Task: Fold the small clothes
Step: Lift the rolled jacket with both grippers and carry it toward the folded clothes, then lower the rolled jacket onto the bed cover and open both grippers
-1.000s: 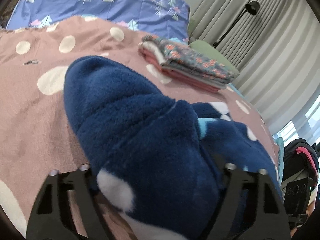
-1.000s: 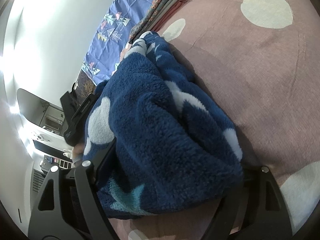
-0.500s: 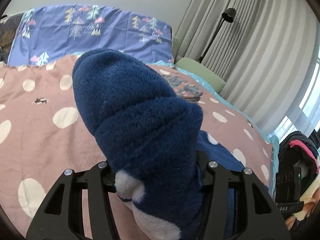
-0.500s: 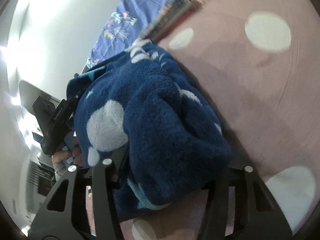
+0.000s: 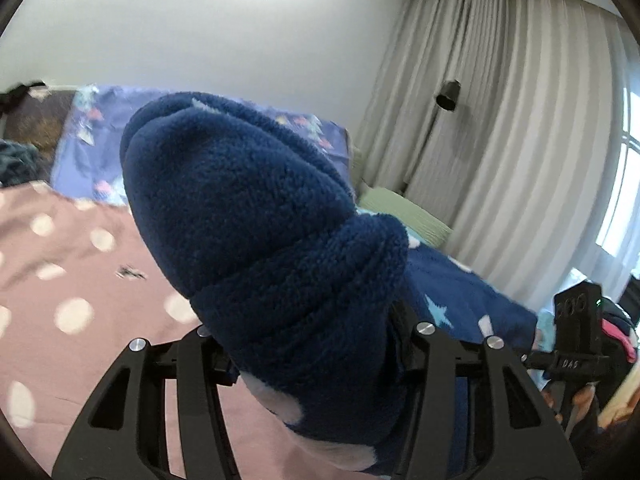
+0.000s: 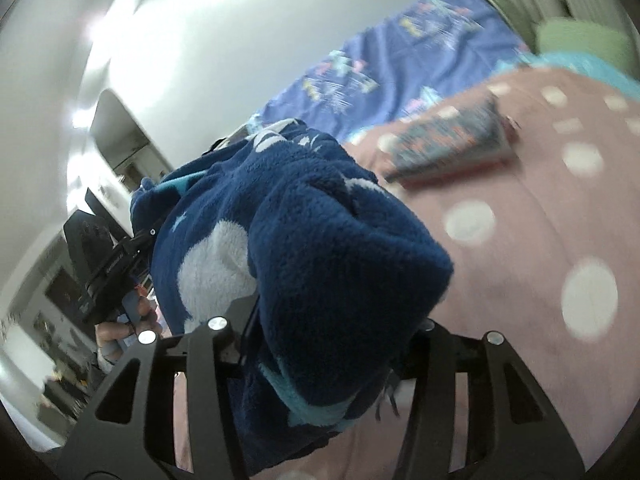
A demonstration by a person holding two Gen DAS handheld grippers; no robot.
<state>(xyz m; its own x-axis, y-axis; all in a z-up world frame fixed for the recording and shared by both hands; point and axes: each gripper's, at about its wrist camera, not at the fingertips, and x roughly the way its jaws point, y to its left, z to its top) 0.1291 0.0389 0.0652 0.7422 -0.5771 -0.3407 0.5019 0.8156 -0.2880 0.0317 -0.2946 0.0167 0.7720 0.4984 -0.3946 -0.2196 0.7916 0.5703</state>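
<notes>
A dark blue fleece garment [image 5: 256, 220] with white spots and pale blue stars hangs in the air between both grippers. My left gripper [image 5: 312, 344] is shut on one bunched end of it, and the fleece bulges up over the fingers. My right gripper [image 6: 320, 336] is shut on the other end of the fleece garment [image 6: 320, 240]. In the left wrist view the other gripper [image 5: 576, 332] shows at the far right. In the right wrist view the other gripper [image 6: 104, 256] and the hand that holds it show at the left. The pads of both grippers are hidden by fleece.
Below lies a pink bedcover with white dots [image 5: 60, 280] [image 6: 540, 248]. A folded stack of patterned clothes [image 6: 448, 148] rests on it near the blue tree-print pillows [image 6: 400, 60]. A green pillow [image 5: 404, 212], grey curtains [image 5: 500, 140] and a black floor lamp [image 5: 448, 96] stand beyond.
Both grippers closed on the fleece garment and lifted it off the bedcover. The views tipped upward, so the wall and curtains now fill the upper part. The right gripper rolled.
</notes>
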